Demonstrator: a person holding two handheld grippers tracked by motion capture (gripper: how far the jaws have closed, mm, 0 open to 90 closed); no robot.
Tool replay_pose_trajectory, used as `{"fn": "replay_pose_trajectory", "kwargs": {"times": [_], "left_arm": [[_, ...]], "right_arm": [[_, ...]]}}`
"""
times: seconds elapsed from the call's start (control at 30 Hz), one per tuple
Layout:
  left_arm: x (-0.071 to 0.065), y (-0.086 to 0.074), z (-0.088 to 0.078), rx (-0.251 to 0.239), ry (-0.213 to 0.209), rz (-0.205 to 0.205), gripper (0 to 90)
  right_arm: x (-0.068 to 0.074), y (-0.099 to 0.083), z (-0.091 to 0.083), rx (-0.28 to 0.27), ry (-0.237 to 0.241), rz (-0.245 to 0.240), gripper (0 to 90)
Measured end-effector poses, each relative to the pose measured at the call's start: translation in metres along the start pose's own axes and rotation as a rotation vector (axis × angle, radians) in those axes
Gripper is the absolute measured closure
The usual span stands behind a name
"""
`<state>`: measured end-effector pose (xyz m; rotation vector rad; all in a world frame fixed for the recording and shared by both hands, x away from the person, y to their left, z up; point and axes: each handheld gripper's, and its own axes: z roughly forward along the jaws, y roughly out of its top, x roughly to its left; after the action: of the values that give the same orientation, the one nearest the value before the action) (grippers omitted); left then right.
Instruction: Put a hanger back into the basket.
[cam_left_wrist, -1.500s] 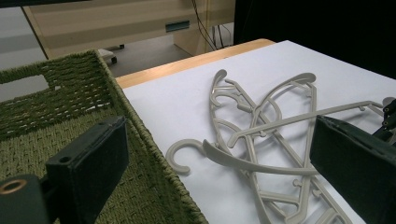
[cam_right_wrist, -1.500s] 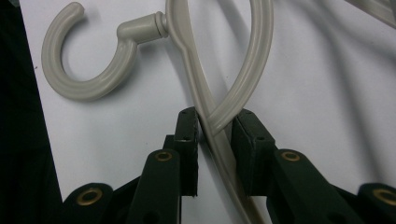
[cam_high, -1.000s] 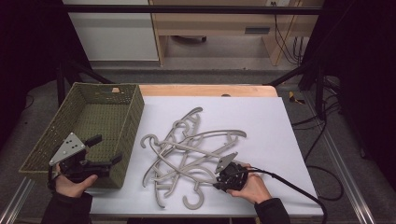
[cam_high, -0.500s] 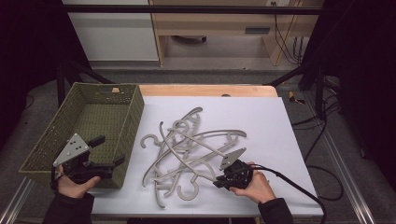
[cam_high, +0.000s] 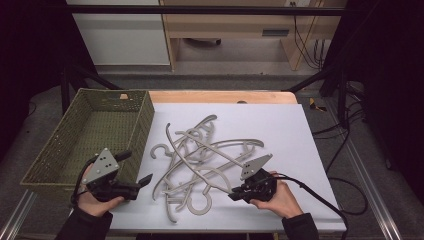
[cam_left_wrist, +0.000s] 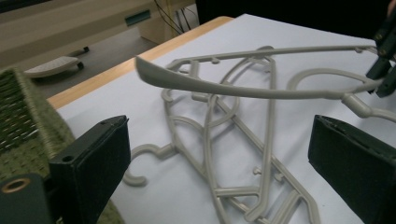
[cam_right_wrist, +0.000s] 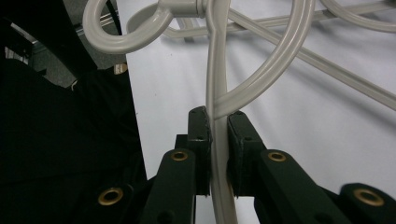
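Note:
Several grey plastic hangers lie tangled on a white sheet. My right gripper sits at the pile's front right edge, shut on the thin bar of one hanger just below its hook. That hanger is lifted off the pile, and its long arm crosses the left gripper view in mid air. My left gripper stays open beside the basket's front corner, aimed at the pile, with its pads wide apart and nothing between them.
A green woven basket with nothing in it stands on the left, close against the sheet. A wooden table edge shows behind the sheet. The sheet's right half is bare. A cable trails from the right gripper.
The right gripper has risen with the hanger in its jaws, lifting that hanger off the pile. The left gripper has shifted right, toward the hangers.

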<state>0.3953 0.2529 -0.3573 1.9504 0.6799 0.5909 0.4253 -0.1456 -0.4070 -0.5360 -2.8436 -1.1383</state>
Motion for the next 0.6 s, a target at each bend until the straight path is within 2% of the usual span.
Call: {"fn": "replay_pose_trajectory", "kwargs": {"times": [0.1, 0.13, 0.17, 0.27, 0.37, 0.4, 0.6], "left_arm": [[-0.005, 0.003, 0.005, 0.007, -0.016, 0.014, 5.9], [-0.010, 0.006, 0.009, 0.019, -0.033, 0.037, 5.9], [-0.010, 0.006, 0.009, 0.019, -0.033, 0.037, 5.9], [-0.019, 0.009, 0.018, 0.040, -0.057, 0.091, 6.6], [-0.023, 0.010, 0.022, 0.047, -0.079, 0.114, 7.5], [-0.027, 0.010, 0.026, 0.057, -0.084, 0.140, 7.7], [-0.042, 0.014, 0.039, 0.126, -0.108, 0.286, 8.4]], "right_arm": [[0.001, 0.003, -0.001, -0.005, 0.009, 0.004, 81.1], [0.002, 0.005, -0.001, -0.008, 0.017, -0.003, 81.2], [0.002, 0.005, -0.001, -0.008, 0.017, -0.003, 81.2], [0.003, 0.009, -0.002, -0.016, 0.037, -0.022, 81.2], [0.004, 0.010, -0.003, -0.005, 0.051, -0.025, 81.1], [0.004, 0.010, -0.004, 0.000, 0.070, -0.031, 81.2], [0.005, 0.010, 0.000, 0.024, 0.100, -0.028, 81.2]]}}
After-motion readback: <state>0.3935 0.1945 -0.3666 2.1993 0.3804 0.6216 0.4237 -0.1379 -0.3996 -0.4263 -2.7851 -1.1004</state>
